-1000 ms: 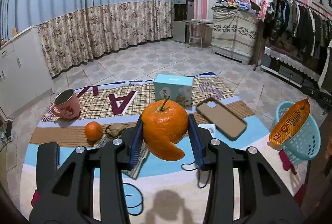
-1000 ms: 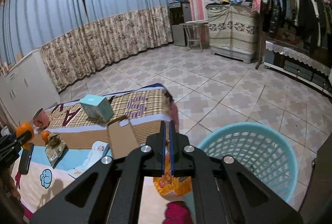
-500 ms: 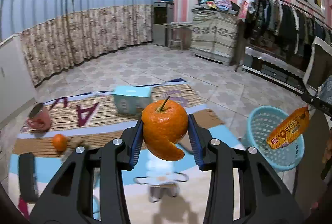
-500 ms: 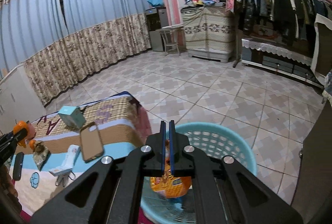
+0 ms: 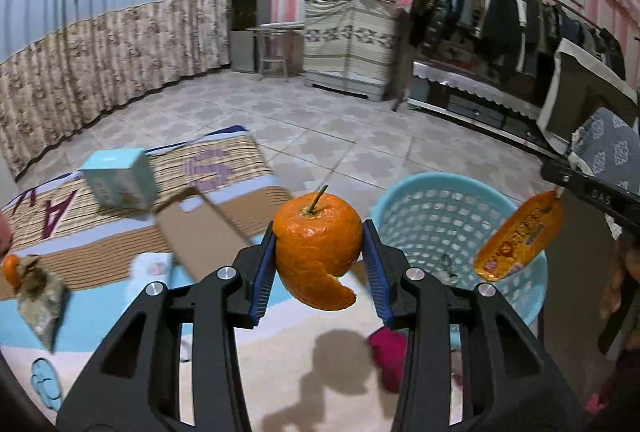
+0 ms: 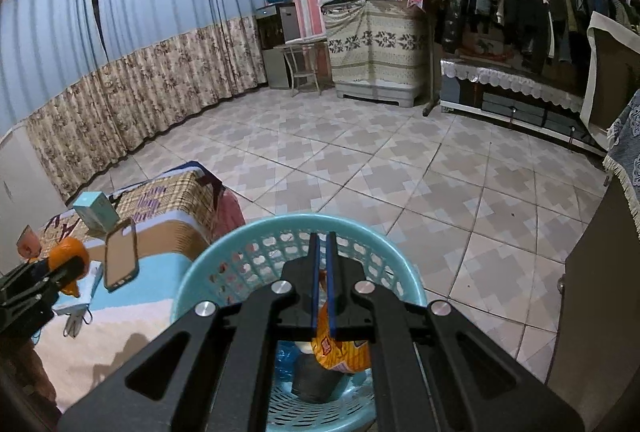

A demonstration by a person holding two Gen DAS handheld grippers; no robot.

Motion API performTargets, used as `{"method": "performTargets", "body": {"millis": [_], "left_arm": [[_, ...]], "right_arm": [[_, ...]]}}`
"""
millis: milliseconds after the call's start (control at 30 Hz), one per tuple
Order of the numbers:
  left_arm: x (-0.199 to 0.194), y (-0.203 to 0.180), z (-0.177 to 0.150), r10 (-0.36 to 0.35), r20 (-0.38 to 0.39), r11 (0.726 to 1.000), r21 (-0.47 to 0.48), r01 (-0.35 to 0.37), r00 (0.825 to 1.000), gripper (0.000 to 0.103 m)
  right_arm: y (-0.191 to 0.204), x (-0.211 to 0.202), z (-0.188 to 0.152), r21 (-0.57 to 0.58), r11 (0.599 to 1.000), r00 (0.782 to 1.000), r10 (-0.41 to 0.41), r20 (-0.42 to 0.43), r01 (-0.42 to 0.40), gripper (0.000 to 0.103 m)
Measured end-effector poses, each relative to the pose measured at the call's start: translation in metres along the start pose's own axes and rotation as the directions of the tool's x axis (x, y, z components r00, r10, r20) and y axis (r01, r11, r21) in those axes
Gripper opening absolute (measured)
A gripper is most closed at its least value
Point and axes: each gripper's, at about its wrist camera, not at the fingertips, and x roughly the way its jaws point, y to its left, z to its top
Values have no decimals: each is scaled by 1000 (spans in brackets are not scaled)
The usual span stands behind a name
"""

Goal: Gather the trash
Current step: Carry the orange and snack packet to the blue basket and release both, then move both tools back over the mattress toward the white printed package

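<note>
Now the right gripper [image 6: 322, 284] pinches an orange foil snack wrapper [image 6: 340, 350] above the round turquoise plastic basket [image 6: 200, 272]. Best release it centrally. Left gripper [image 5: 318, 264] clamps an orange peel [image 5: 318, 256].

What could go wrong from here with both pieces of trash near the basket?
The orange peel in the left gripper hangs over the blanket, short of the blue basket; released now, it would probably miss. The snack wrapper in the right gripper dangles over the basket, pinched by a thin edge, so it might slip early.
</note>
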Motion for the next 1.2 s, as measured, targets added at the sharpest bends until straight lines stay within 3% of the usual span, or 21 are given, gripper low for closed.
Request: {"method": "performTargets", "body": {"millis": [267,600,667,700,733,933,1200], "left_arm": [[22,-40,3,-53,9,997,57,52,999,40],[48,-80,6,-99,-4,989,109,98,995,44],[51,-82,5,-110,-13,988,107,110,994,49],[51,-82,4,-110,-13,988,106,111,994,58],[50,-82,4,-104,-5,989,103,104,995,66],[42,-67,9,-71,13,995,68,70,997,88],[12,-31,14,-10,44,1000,26,9,999,97]], "right_arm": [[-4,12,-5,-10,1000,1000,13,-9,-13,3],[-15,25,-16,-7,999,999,-40,-37,40,5],[-20,27,-18,6,999,998,-51,-41,51,18],[-22,27,-21,15,998,997,-60,-38,60,42],[-24,25,-22,18,998,997,-68,-28,68,57],[-22,26,-29,15,996,996,-83,-35,84,60],[-16,24,-36,29,995,995,-94,-15,95,82]]}}
